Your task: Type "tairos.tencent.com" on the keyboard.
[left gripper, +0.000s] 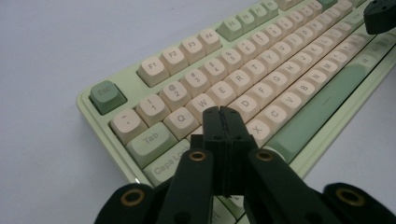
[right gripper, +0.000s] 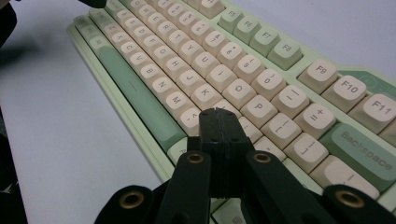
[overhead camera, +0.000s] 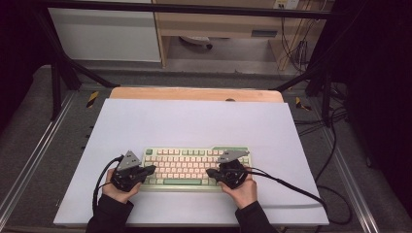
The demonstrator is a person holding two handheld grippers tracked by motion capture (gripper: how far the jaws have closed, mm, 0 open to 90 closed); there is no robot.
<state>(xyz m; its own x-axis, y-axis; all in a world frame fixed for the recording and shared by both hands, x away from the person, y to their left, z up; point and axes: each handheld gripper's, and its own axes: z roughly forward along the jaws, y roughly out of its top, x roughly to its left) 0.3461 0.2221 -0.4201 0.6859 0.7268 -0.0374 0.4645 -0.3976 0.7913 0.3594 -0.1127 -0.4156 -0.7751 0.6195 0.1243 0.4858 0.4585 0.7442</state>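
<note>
A pale green keyboard [overhead camera: 194, 167] with cream and green keys lies on the white sheet near the front. My left gripper [overhead camera: 152, 169] hovers over its left end, jaws shut with nothing between them; in the left gripper view the left gripper [left gripper: 222, 111] tips sit above the keyboard [left gripper: 261, 65] near the A and S keys. My right gripper [overhead camera: 210, 172] is over the right end, also shut and empty. In the right gripper view the right gripper [right gripper: 219, 112] tips hang over the keyboard [right gripper: 224, 70] around the L and comma keys.
The white sheet [overhead camera: 194, 121] covers a wooden table [overhead camera: 194, 93]. Black cables [overhead camera: 291, 187] trail from both grippers across the sheet. Metal frame rails [overhead camera: 29, 155] run along both sides, and loose cables lie on the floor at the right.
</note>
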